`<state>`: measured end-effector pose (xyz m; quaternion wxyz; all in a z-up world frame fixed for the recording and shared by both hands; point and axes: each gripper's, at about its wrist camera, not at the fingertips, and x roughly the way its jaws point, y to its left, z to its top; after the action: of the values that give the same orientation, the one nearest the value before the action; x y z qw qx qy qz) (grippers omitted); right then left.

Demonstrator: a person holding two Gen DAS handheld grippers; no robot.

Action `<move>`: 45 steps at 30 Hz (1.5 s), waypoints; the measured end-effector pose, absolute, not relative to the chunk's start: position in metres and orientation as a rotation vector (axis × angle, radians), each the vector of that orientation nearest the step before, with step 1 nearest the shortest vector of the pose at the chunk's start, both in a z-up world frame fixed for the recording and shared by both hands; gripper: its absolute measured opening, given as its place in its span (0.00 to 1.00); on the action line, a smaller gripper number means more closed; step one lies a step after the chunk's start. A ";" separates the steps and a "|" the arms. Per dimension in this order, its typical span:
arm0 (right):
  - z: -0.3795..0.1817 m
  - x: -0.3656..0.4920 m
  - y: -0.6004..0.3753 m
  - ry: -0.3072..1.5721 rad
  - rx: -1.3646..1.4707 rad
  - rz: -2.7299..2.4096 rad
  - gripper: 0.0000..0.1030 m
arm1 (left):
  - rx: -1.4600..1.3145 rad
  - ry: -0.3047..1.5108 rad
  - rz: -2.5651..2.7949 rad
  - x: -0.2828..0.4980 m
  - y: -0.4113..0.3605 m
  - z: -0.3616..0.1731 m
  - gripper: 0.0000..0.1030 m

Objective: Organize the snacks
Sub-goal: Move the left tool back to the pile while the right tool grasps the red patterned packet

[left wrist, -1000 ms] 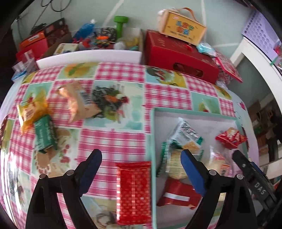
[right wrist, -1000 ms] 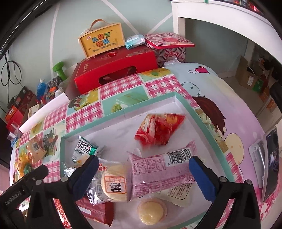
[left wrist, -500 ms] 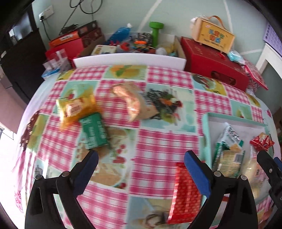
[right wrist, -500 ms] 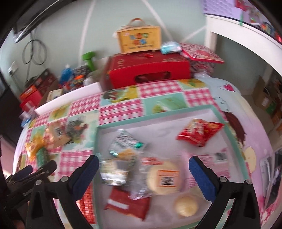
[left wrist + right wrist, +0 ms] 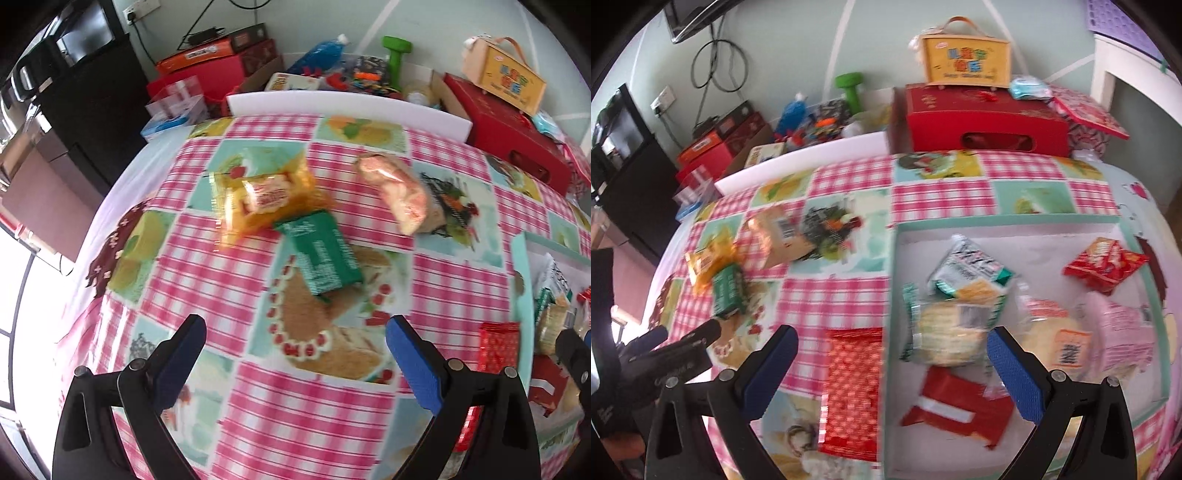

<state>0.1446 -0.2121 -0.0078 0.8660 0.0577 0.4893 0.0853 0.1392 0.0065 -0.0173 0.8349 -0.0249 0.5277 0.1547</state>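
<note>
Left claw [image 5: 293, 334] hangs released over the checked cloth [image 5: 314, 417], glossy green packet [image 5: 323, 256] just ahead. Right claw [image 5: 892, 345] gapes too, crinkly red pack [image 5: 851, 387] beneath, tray [image 5: 892, 236] right.

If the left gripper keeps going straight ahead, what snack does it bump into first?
Probably the green packet: it lies straight ahead between the open left gripper fingers, nearer than the yellow bag. Depth is hard to judge.

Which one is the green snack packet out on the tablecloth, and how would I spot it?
Start at the pink checked tablecloth, left of the teal-rimmed tray. Three packets lie loose there in a group; the green packet is the flat rectangular one nearest the camera, its corner touching the yellow bag. It alone is dark green.
</note>
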 end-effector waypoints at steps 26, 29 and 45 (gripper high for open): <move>-0.066 0.140 -0.143 1.208 0.038 0.303 0.88 | -0.064 1.147 0.306 0.139 0.019 -0.028 0.95; -0.067 0.140 -0.140 1.204 0.030 0.306 0.88 | -0.059 1.147 0.306 0.139 0.019 -0.028 0.95; -0.060 0.139 -0.133 1.161 0.012 0.348 0.79 | -0.077 1.152 0.329 0.139 0.023 -0.031 0.95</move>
<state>0.1394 -0.1328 -0.0599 0.8219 0.0055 0.5457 0.1636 0.1388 0.0233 -0.0306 0.8252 -0.0360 0.5420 0.1549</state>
